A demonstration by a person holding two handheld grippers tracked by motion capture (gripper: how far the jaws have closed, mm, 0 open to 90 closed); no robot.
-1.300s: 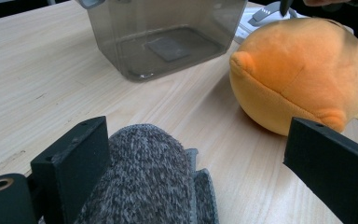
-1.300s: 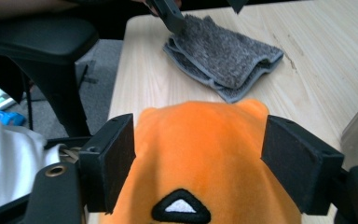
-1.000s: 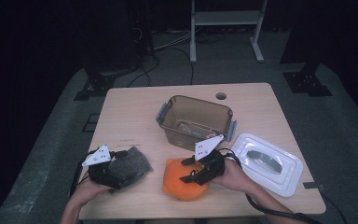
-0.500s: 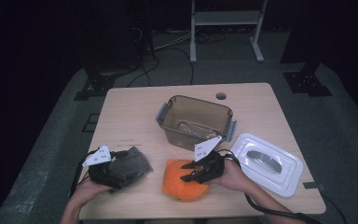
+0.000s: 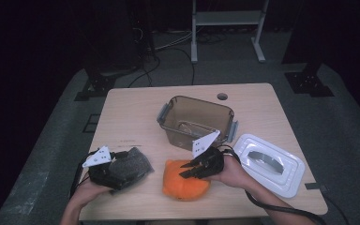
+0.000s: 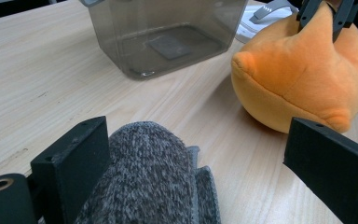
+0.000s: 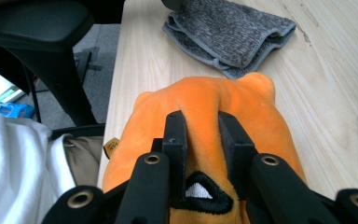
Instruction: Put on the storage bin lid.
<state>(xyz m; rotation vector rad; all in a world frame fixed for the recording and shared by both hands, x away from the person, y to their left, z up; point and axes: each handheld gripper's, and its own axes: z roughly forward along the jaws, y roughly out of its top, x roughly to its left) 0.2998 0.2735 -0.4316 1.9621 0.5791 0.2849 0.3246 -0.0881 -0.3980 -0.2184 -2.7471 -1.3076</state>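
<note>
R tongs (image 7: 204,126) just closed, pinching orange plush (image 5: 186,180) nr table edge; L tongs (image 6: 205,158) open round grey cloth (image 6: 149,182).

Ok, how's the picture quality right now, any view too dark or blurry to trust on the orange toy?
High view: table evenly lit, the room beyond near black, image soft, orange plush toy clear. Left gripper view: sharp on the toy, the grey cloth up close a bit soft. Right gripper view: bright and crisp, the right tool pinching a fold of plush, no glare.

table (image 5: 136,117) (pale wood) bears bin (image 5: 194,123), lid (image 5: 269,164), plush (image 5: 185,180), cloth (image 5: 129,166).
</note>
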